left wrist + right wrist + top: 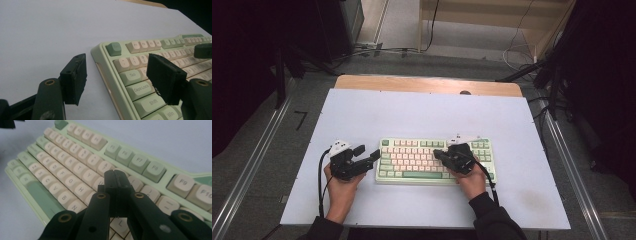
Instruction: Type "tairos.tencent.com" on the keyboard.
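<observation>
1. High view: a green keyboard (435, 161) with pink-cream keys lies on the white surface (422, 115), a little toward six o'clock from the surface's middle, its long side running from nine to three o'clock.
2. High view: the left tool (368, 153) sits at nine o'clock of the keyboard, just off its left end, held in the person's left hand (341, 190); its jaws stand apart and point toward three o'clock, with nothing between them.
3. High view: the right tool (437, 155) is over the right half of the keys, carried by the right hand (472, 182), which comes in from six o'clock (a dark sleeve covers the wrist). Its tip points toward nine o'clock.
4. Left gripper view: the left tool (120, 77) is wide open. One pad sits at eight o'clock over bare surface (50, 30), the other at four o'clock over the Tab and Caps Lock keys; the keyboard (130, 75) edge runs between them, and whether either pad touches it I cannot tell.
5. Right gripper view: the right tool (115, 183) is closed, its two pads pressed flat together and holding nothing. The tip is at the centre of the frame, over the letter rows of the keyboard (75, 165), near the keys beyond H and Y (contact with a key is not clear). The function row runs off toward two o'clock.
</observation>
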The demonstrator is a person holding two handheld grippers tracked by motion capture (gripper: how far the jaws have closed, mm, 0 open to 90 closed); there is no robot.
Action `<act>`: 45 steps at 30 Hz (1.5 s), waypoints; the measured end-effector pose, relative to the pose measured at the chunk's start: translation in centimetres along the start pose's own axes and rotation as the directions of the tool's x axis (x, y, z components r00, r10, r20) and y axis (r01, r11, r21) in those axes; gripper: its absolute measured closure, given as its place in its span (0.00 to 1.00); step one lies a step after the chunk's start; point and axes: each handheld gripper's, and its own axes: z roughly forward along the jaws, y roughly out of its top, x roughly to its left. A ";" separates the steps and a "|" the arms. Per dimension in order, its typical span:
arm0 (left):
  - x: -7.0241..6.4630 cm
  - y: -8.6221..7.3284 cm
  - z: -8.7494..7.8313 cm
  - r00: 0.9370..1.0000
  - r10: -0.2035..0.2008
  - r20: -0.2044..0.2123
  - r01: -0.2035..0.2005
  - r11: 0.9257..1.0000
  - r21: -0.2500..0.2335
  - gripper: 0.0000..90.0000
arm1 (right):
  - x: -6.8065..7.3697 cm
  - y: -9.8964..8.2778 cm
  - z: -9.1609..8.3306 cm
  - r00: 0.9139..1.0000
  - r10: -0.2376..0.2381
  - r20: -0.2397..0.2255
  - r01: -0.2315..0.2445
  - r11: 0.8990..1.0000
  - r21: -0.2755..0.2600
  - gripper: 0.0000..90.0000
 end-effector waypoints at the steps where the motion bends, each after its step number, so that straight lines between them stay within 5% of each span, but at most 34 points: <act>1: 0.0 0.0 0.0 1.000 0.001 0.000 -0.001 1.000 -0.002 0.37 | 0.0 0.1 -0.3 1.000 0.012 -0.005 -0.012 1.000 -0.012 0.93; 4: 0.0 0.1 0.0 1.000 -0.005 0.003 0.005 1.000 -0.008 0.37 | -0.4 0.2 -1.1 0.999 0.034 -0.019 -0.035 0.998 -0.053 0.72; 5: 0.0 0.1 0.0 1.000 -0.004 0.002 0.004 1.000 -0.007 0.37 | -0.4 0.2 -1.1 0.999 0.034 -0.019 -0.035 0.998 -0.053 0.72; 6: 0.0 0.1 0.1 1.000 0.000 0.006 0.000 1.000 -0.003 0.37 | -0.6 0.3 -1.5 0.999 0.047 -0.004 -0.047 0.996 -0.075 0.57; 14: -0.6 0.2 0.3 1.000 0.017 0.016 -0.017 1.000 0.000 0.37 | -1.3 0.2 -3.0 0.993 0.105 0.046 -0.097 0.985 -0.140 0.34; 27: -3.3 1.4 1.5 0.992 0.105 0.075 -0.104 0.994 -0.016 0.38 | -2.1 0.0 -4.2 0.989 0.143 0.043 -0.134 0.979 -0.154 0.33; 33: -5.0 1.6 3.3 0.978 0.168 0.126 -0.171 0.985 0.016 0.45 | -2.5 0.1 -4.6 0.988 0.146 0.041 -0.138 0.976 -0.166 0.33; 37: -6.0 1.5 3.5 0.961 0.221 0.164 -0.227 0.974 0.019 0.57 | -2.5 0.1 -4.8 0.988 0.146 0.042 -0.137 0.976 -0.170 0.34; 38: -6.0 1.6 3.4 0.960 0.225 0.169 -0.230 0.973 0.013 0.60 | -2.5 0.1 -4.8 0.988 0.146 0.042 -0.137 0.976 -0.169 0.34; 41: -5.8 1.8 3.4 0.956 0.221 0.195 -0.227 0.974 0.012 0.90 | -2.6 0.2 -4.6 0.988 0.150 0.038 -0.142 0.976 -0.164 0.34; 45: -6.0 2.3 3.8 0.946 0.216 0.239 -0.229 0.973 0.025 1.00 | -2.5 0.2 -4.5 0.987 0.155 0.032 -0.148 0.976 -0.159 0.34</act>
